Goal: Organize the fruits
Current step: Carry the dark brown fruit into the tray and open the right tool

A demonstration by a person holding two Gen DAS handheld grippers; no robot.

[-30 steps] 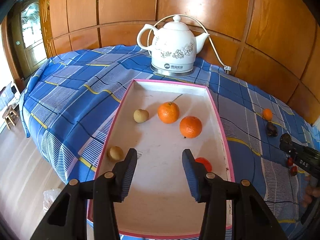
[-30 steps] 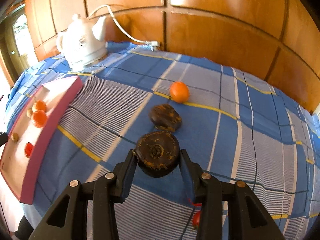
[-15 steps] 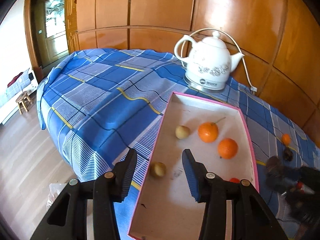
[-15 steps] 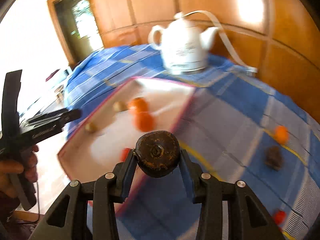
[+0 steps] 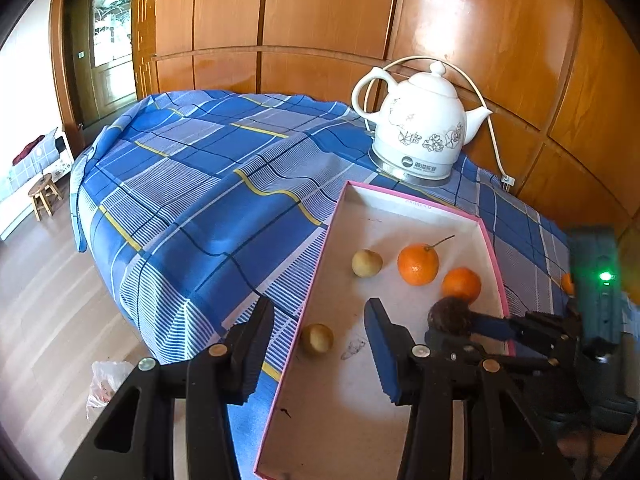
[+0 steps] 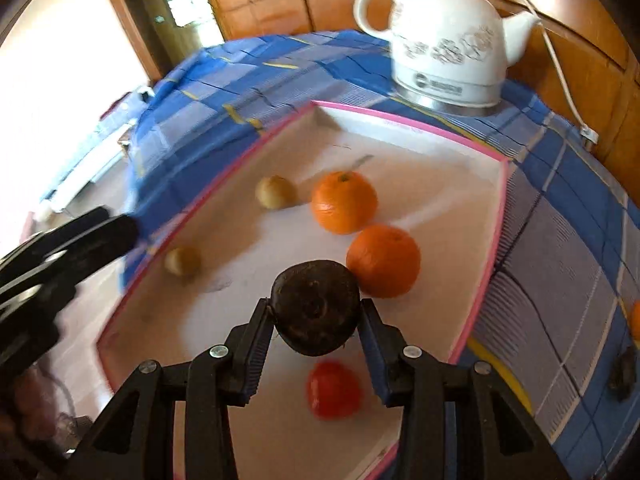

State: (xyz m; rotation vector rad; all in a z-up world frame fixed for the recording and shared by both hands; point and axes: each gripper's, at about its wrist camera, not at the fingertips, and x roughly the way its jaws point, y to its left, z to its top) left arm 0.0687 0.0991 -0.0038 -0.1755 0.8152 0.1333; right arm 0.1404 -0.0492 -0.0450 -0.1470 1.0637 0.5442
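Clamping a dark fruit (image 6: 316, 314) over the tray (image 6: 494, 236), the right gripper (image 6: 316, 340) faces the empty, wide left gripper (image 5: 320, 344).

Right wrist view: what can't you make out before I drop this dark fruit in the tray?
- Dark fruit: its underside and any gap above the tray floor; the right gripper and the fruit itself hide it.
- Red fruit: its top, cut by the dark fruit; blurred.
- Dark lump on the cloth: too small and blurred to identify.
- Left wrist view: the red fruit is hidden behind the left gripper.
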